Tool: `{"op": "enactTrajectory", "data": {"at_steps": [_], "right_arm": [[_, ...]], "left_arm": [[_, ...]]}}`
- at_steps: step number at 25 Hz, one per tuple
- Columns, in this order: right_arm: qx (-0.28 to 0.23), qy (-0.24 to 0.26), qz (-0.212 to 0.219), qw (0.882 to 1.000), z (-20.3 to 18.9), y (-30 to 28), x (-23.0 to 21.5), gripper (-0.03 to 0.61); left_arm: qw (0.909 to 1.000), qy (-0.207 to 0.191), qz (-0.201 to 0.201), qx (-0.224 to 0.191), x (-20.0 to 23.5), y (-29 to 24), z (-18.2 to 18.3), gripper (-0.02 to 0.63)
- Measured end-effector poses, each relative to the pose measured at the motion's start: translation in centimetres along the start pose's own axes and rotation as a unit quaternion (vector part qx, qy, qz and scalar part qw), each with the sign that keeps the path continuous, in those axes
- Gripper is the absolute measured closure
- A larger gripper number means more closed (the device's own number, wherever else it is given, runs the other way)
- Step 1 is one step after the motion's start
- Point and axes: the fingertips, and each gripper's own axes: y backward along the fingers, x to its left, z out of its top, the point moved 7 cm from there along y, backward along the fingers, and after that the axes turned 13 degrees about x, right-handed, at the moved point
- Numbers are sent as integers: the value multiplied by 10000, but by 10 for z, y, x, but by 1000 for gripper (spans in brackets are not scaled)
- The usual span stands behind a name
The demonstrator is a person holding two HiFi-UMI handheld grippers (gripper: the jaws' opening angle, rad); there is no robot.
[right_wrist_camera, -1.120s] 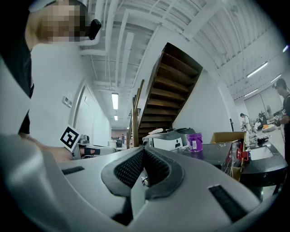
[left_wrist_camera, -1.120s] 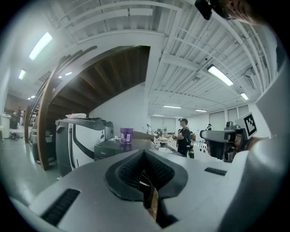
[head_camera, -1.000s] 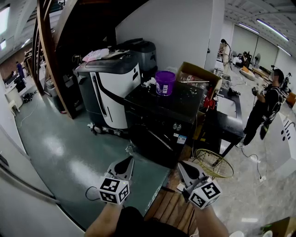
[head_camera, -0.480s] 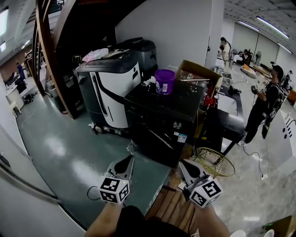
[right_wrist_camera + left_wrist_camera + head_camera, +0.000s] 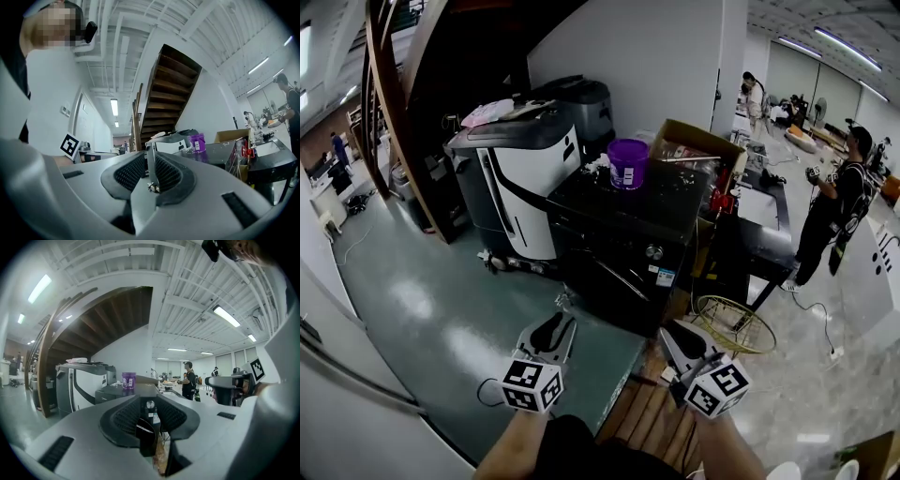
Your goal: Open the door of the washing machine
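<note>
Left gripper (image 5: 555, 325): held low in front of person, jaws slightly apart, just been opening, nothing between them. Right gripper (image 5: 680, 339): beside it, jaws parted by narrow slit (also just been opening), empty. Both well apart from washing machine (image 5: 619, 248): black, standing ahead on floor. Door (image 5: 614, 281) on its front face appears shut. Purple bucket (image 5: 628, 164) on machine top. Cardboard box (image 5: 698, 150) just behind bucket. Wire basket (image 5: 733, 325) on floor beside machine, at right of head view.
</note>
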Motion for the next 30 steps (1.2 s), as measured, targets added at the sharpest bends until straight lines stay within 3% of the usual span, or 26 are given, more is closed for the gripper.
{"op": "enactTrajectory", "data": {"at_steps": [14, 21, 30], "right_arm": [[151, -65, 294, 9994, -7, -3, 3, 318], [263, -161, 404, 9987, -11, -10, 8, 153], [593, -416, 652, 9952, -28, -33, 12, 137]], "left_arm": [[9994, 28, -304, 181, -5, -12, -6, 338], [9992, -37, -364, 177, -4, -9, -8, 278], [9989, 185, -293, 327, 15, -6, -24, 272]]}}
